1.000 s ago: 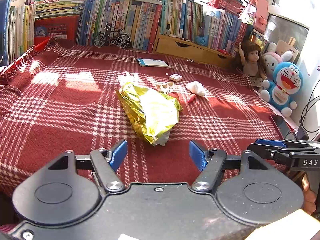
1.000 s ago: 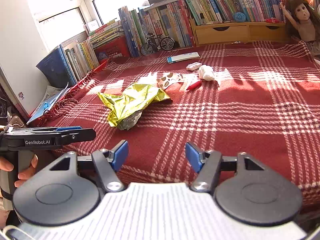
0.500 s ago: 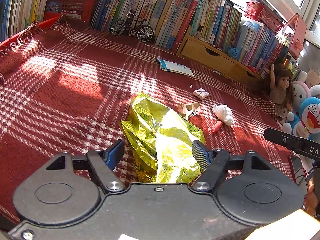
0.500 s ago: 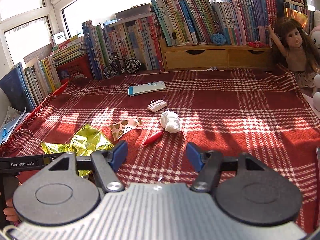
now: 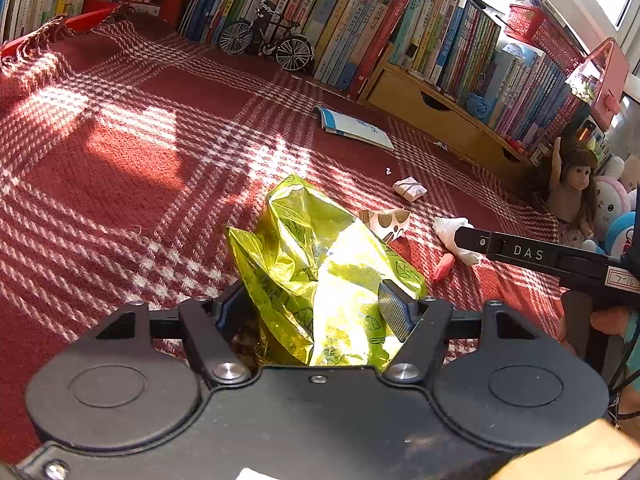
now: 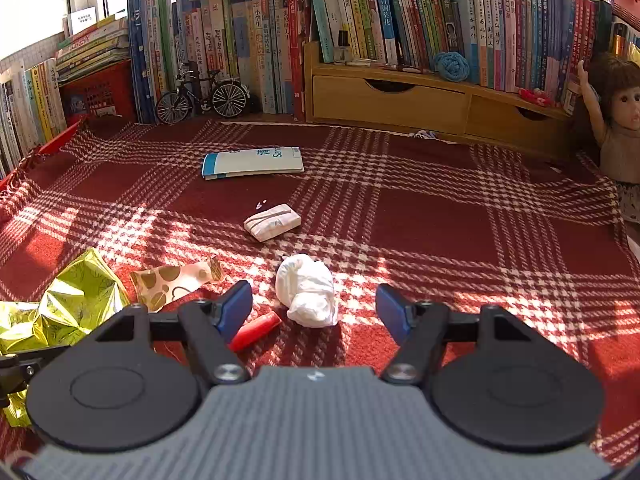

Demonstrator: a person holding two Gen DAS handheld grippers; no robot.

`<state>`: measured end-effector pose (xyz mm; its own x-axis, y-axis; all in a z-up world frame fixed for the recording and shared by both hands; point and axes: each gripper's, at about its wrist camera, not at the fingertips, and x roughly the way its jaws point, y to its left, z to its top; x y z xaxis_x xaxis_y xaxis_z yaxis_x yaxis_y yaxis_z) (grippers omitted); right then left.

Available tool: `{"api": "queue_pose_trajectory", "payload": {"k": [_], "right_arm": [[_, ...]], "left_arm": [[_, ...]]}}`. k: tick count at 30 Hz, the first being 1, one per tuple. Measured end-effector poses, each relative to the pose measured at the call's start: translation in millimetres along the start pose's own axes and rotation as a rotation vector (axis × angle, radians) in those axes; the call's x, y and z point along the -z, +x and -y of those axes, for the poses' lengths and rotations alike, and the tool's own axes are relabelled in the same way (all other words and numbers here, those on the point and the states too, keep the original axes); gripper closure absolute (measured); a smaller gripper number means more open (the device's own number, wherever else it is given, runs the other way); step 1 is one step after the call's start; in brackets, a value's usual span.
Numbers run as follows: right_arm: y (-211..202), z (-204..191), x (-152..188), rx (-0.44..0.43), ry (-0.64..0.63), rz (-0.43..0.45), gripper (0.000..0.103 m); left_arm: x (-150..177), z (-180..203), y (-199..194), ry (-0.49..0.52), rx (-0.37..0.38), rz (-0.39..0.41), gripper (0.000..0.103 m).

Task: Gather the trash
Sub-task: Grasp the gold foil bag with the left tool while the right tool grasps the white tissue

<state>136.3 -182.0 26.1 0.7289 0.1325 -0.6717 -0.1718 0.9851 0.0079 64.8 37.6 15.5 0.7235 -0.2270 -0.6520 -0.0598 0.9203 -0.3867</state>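
A crumpled yellow-green foil bag (image 5: pixel 320 264) lies on the red plaid blanket (image 5: pixel 120 160). My left gripper (image 5: pixel 308 300) has its jaws closing on the bag's near end, and both pads touch the foil. In the right wrist view a white crumpled tissue (image 6: pixel 308 292) sits just ahead, between the fingers of my right gripper (image 6: pixel 312 300). Its jaws are opening and the pads are clear of the tissue. A small red piece (image 6: pixel 256 328) lies by its left finger. A spotted wrapper (image 6: pixel 172 284) and a small tissue packet (image 6: pixel 272 222) lie nearby.
A blue-white booklet (image 6: pixel 252 162) lies farther back on the blanket. Rows of books (image 6: pixel 360 20), a toy bicycle (image 6: pixel 202 98) and a wooden drawer unit (image 6: pixel 400 100) line the back edge. A doll (image 6: pixel 616 120) and plush toys (image 5: pixel 612 216) stand at the right.
My left gripper came forward and down onto the foil bag, and its jaws narrowed around it. My right gripper swung over towards the white tissue, which now sits between its fingers.
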Motion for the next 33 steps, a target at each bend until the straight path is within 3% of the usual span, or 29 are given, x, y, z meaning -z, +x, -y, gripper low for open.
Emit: {"api": "queue_pose_trajectory", "payload": {"k": [2,3,4,5,6,7,16,33], "right_arm": [[12.5,-1.7,-2.8,0.006,-0.001,-0.017,0.024],[16.9,-2.3,-3.1,0.006,0.000,-0.024,0.024],[21.9,-3.1,-3.3,0.004,0.001,-0.036,0.026],[25.0,-3.8,-2.9,-0.013,0.002,-0.052,0.035],[26.0,-4.3,-1.9,-0.021,0.007,-0.064,0.064],[23.6,-5.9,0.0,-0.023,0.011,-0.062,0.066],[-16.5,-13.9,8.3,-0.077,-0.019,-0.017,0.066],[-110.2,-18.9,29.8,-0.152,-0.034,0.088,0.064]], "left_arm": [[-0.1,0.8,1.4,0.003,-0.010,0.004,0.064],[-0.1,0.7,2.4,0.004,-0.004,-0.002,0.078],[0.1,0.0,2.4,-0.004,0.007,-0.002,0.078],[0.5,-0.1,1.2,-0.003,0.009,0.003,0.079],[0.6,0.7,-1.2,0.008,0.007,0.011,0.080],[1.0,1.9,-4.0,0.020,0.004,0.023,0.081],[-6.3,10.7,-42.9,0.066,0.031,0.112,0.081],[4.5,10.3,-105.9,0.108,0.039,0.150,0.080]]}}
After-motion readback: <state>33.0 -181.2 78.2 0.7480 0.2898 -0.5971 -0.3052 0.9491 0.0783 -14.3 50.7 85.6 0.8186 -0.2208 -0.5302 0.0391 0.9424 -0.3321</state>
